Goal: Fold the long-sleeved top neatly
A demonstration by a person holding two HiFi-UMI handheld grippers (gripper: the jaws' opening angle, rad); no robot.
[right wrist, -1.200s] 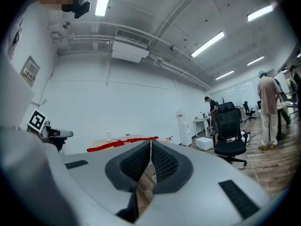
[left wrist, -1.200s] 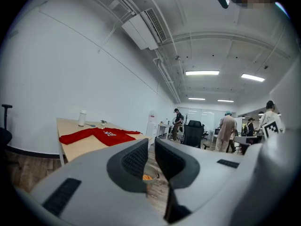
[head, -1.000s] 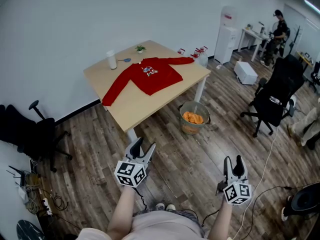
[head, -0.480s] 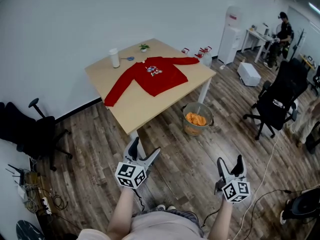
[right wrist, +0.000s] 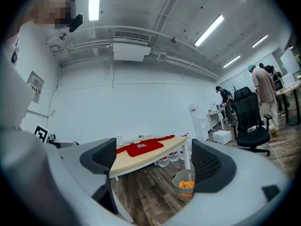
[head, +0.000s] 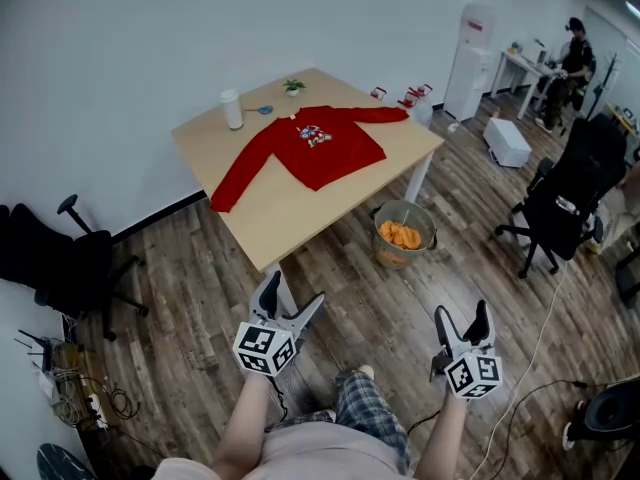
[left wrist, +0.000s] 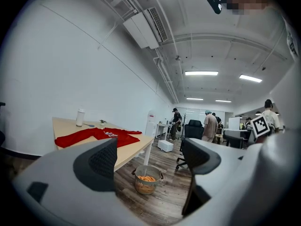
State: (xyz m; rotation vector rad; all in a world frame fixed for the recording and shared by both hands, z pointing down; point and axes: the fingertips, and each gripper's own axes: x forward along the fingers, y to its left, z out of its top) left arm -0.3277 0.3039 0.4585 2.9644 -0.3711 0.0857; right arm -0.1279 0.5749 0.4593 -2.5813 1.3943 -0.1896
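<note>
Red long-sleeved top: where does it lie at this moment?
Head view: the red long-sleeved top lies spread flat on the wooden table, right of the white bottle, beyond the basket.

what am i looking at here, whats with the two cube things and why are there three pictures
No robot here: a person holds a two-jaw tool in each hand, the left hand-held gripper and the right hand-held gripper; the marker cubes are part of them. One picture comes from a camera on the person's head, looking down; the other two come from cameras riding one on each tool, looking along its jaws. Both pairs of jaws have just been opening and stand apart with nothing between them. A red long-sleeved top lies spread flat on a light wooden table, near a white cylindrical bottle and a small potted plant.
</note>
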